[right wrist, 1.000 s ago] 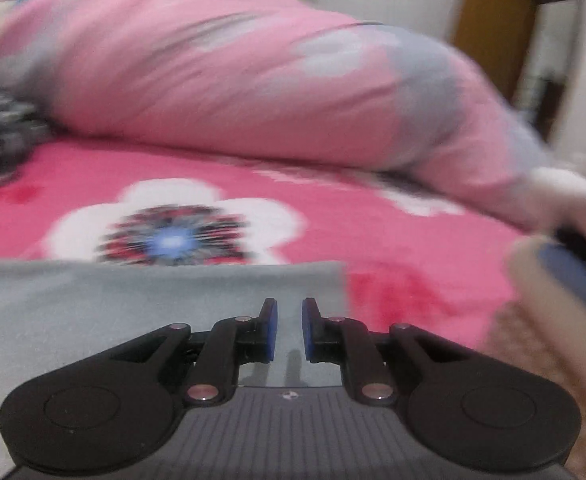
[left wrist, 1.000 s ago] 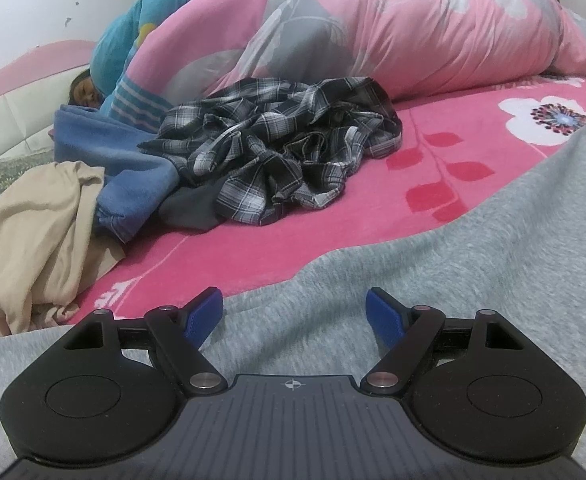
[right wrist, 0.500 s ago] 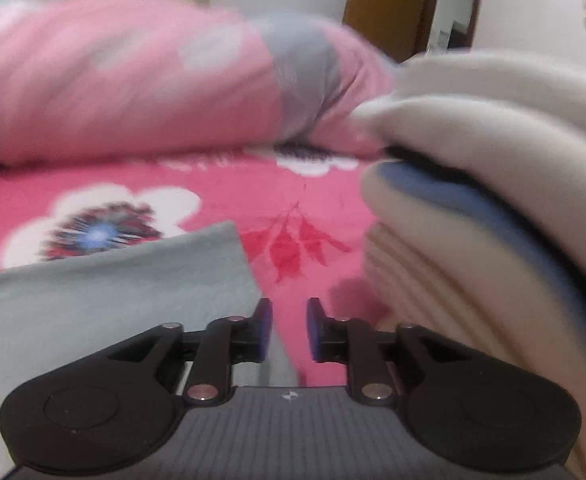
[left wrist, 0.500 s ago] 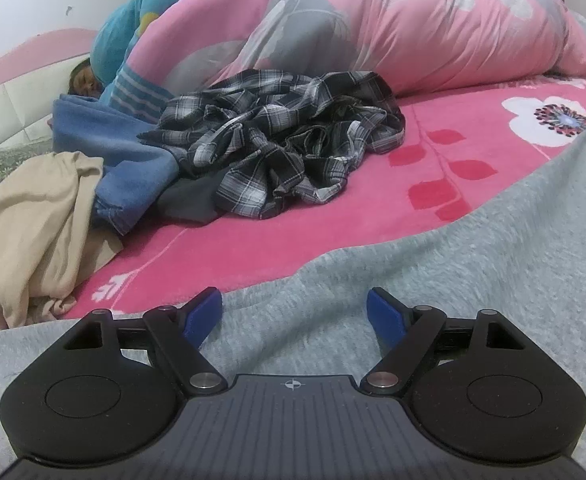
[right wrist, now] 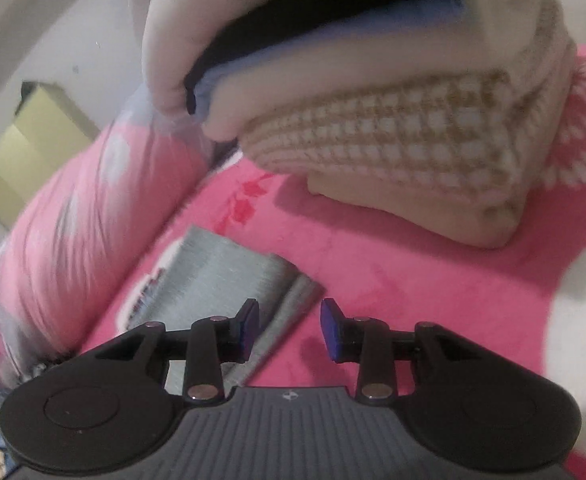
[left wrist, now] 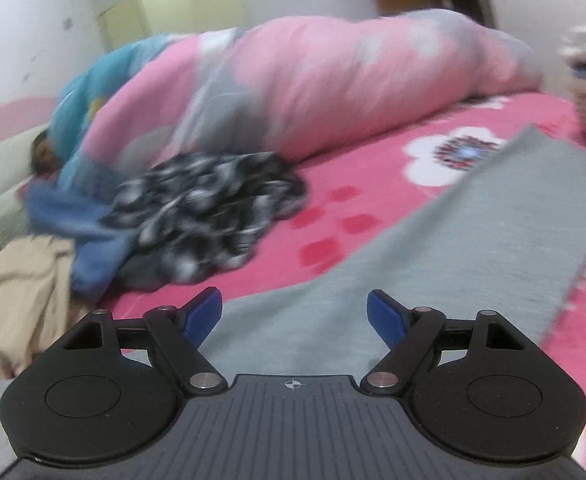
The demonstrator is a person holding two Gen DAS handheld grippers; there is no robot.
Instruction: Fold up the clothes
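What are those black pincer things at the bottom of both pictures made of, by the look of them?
Each gripper, left and right, is matte black: a ribbed body with a small crosshair mark, round discs either side, silver pivot pins, and two linked fingers tipped with blue pads.
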